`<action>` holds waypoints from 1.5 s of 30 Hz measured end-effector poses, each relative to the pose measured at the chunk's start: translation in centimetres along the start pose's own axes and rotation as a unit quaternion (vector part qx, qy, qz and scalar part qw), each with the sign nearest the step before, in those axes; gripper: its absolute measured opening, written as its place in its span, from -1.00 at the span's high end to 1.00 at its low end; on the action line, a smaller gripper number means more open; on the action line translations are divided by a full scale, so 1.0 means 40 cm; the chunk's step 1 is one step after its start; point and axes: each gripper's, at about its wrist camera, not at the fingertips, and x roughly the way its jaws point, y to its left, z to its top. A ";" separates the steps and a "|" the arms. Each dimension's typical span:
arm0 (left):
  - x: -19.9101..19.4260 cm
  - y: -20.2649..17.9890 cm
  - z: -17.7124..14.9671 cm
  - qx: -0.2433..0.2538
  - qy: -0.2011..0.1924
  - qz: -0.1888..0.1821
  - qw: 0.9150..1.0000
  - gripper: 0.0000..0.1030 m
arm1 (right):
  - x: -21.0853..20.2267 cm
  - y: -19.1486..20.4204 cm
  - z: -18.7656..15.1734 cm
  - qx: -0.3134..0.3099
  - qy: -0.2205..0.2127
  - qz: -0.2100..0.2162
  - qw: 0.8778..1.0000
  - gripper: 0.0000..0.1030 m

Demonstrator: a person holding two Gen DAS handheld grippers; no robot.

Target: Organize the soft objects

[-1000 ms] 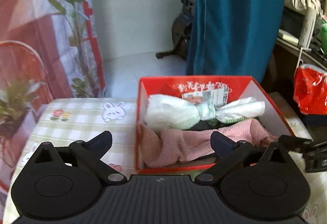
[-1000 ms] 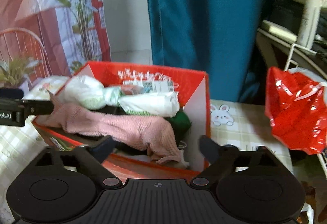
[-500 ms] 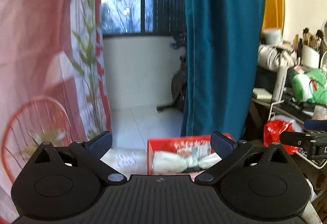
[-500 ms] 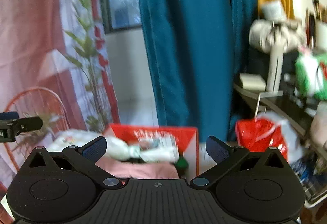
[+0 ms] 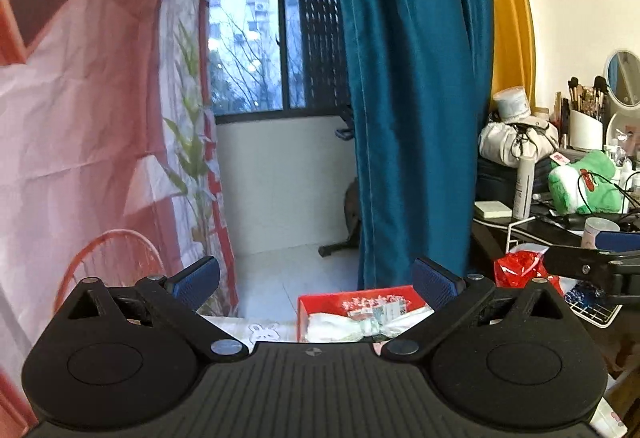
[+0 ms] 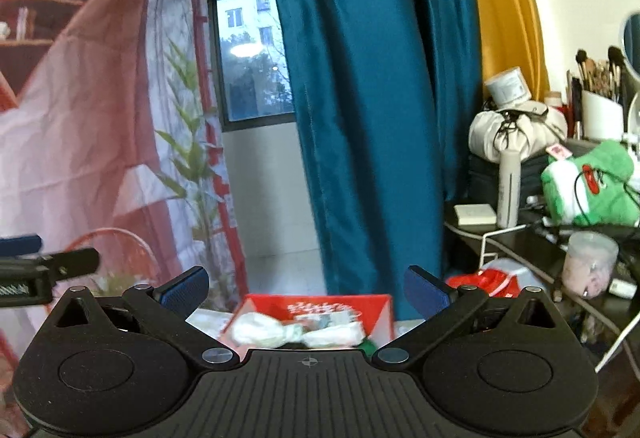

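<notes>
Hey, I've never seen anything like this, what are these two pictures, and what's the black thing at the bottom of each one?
Each picture comes from a camera mounted on a hand-held gripper, looking forward along its two blue-tipped prongs. One shows the left gripper, the other the right gripper. Both have jaws wide open and hold nothing. Low ahead sits a red box on a checked table, with a knotted white cloth bundle inside. A teal curtain hangs behind. To the right, a cluttered desk carries a green plush toy.
</notes>
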 end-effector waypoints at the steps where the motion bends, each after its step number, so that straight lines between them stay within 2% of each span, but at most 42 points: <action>1: -0.012 -0.002 -0.003 -0.001 -0.005 0.003 1.000 -1.00 | -0.014 0.002 -0.004 0.000 -0.001 0.005 1.000 -0.99; 6: -0.051 -0.012 -0.016 -0.006 -0.007 -0.006 1.000 -1.00 | -0.066 0.027 -0.024 -0.022 -0.012 -0.014 1.000 -0.99; 13: -0.078 -0.017 -0.029 -0.011 -0.005 -0.003 1.000 -1.00 | -0.105 0.032 -0.035 -0.020 -0.017 -0.016 1.000 -0.99; 18: -0.087 -0.021 -0.030 -0.002 -0.011 0.011 1.000 -1.00 | -0.109 0.024 -0.034 -0.014 -0.017 -0.022 1.000 -0.99; 22: -0.092 -0.017 -0.030 -0.006 -0.012 0.003 1.000 -1.00 | -0.108 0.026 -0.034 -0.015 -0.017 -0.024 0.999 -0.99; 31: -0.098 -0.005 -0.029 -0.011 -0.012 0.011 1.000 -1.00 | -0.114 0.043 -0.031 -0.026 -0.021 -0.027 0.999 -0.99; 45: -0.112 -0.008 -0.034 -0.011 -0.020 -0.007 1.000 -1.00 | -0.113 0.046 -0.034 -0.030 -0.020 -0.023 0.999 -0.99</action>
